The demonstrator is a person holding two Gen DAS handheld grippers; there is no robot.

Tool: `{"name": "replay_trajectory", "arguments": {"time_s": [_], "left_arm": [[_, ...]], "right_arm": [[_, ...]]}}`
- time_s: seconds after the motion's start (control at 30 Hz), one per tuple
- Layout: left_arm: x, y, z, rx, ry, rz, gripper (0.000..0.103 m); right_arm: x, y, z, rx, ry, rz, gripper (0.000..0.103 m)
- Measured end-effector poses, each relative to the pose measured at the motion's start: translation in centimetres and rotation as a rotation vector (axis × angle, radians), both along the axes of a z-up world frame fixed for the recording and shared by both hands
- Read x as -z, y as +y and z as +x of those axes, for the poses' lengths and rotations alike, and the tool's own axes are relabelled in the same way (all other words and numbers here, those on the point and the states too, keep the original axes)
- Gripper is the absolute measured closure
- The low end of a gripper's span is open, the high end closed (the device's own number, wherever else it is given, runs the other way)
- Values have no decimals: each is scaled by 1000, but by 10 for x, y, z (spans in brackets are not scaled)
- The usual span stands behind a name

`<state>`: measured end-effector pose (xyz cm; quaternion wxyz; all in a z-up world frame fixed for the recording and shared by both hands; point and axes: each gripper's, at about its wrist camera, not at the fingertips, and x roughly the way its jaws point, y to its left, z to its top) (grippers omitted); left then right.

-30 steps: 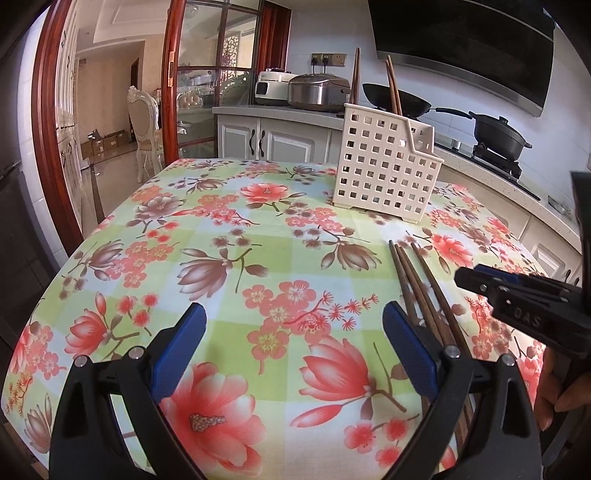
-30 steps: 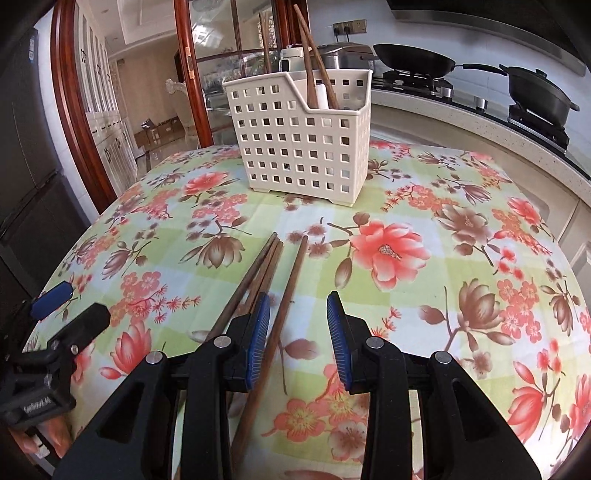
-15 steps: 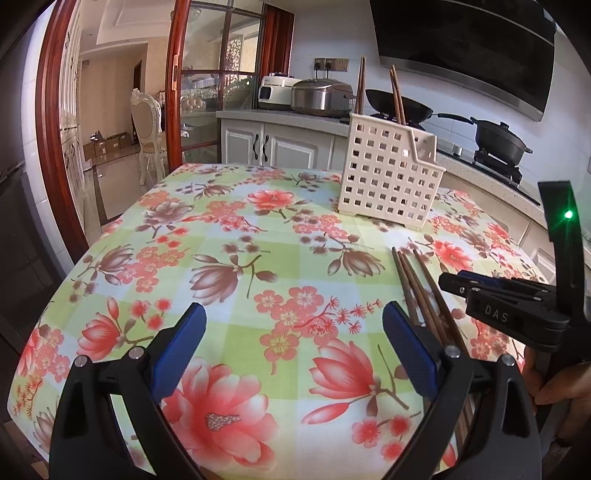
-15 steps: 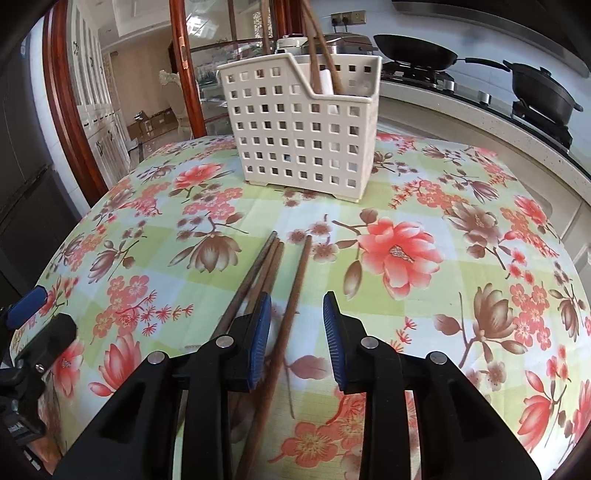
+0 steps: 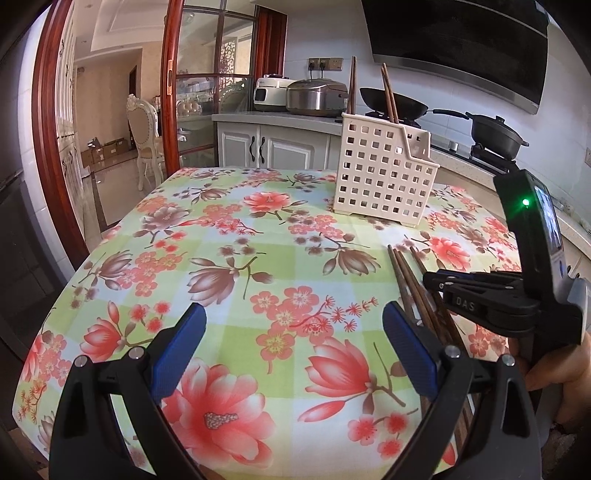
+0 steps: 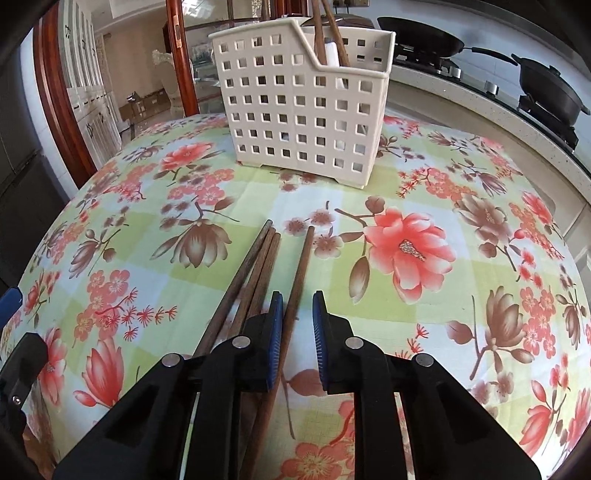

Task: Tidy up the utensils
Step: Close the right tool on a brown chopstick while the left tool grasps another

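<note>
Several dark brown wooden chopsticks [image 6: 258, 273] lie side by side on the flowered tablecloth, and one single chopstick [image 6: 299, 273] lies slightly apart on their right. My right gripper [image 6: 297, 332] is low over them. Its blue pads straddle the single chopstick and its jaws are closing, with a gap still showing on the right side. A cream perforated basket [image 6: 303, 103] stands behind, with a few chopsticks [image 6: 325, 33] upright in it. My left gripper [image 5: 293, 343] hovers wide open over bare cloth, left of the chopsticks [image 5: 406, 280] and the right gripper [image 5: 430, 278].
The table [image 5: 229, 258] is covered by a green checked floral cloth, and its edges fall away at left and front. A kitchen counter [image 5: 280, 118] with rice cookers, a wok and a pot runs behind. A hand [image 5: 554, 369] holds the right gripper's handle.
My right gripper has moved forward and down along the chopsticks, and its jaws have narrowed around the single chopstick. The left gripper stays wide open.
</note>
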<state>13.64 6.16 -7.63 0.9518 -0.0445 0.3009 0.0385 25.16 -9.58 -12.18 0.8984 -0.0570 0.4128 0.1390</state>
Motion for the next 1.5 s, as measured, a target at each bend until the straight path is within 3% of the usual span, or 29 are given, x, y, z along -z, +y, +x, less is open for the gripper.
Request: {"name": "replay_trajectory", "arguments": {"time_s": [0.17, 0.43, 0.8, 1.0, 1.07, 1.5], "left_arm": [[4, -6, 9, 24, 55, 23, 10], [5, -18, 34, 60, 141, 10, 11], [14, -59, 91, 151, 249, 41, 37], [19, -76, 105, 176, 272, 73, 50], [22, -78, 109, 182, 290, 69, 59], [30, -93, 122, 195, 320, 93, 69]], "right_arm": [[1, 4, -2, -21, -14, -48, 95], [-2, -25, -13, -6, 1, 42, 97], [-3, -57, -21, 14, 2, 128, 97], [-5, -62, -24, 1, -7, 166, 97], [-5, -64, -25, -3, -8, 176, 97], [-6, -79, -25, 5, -4, 225, 97]]}}
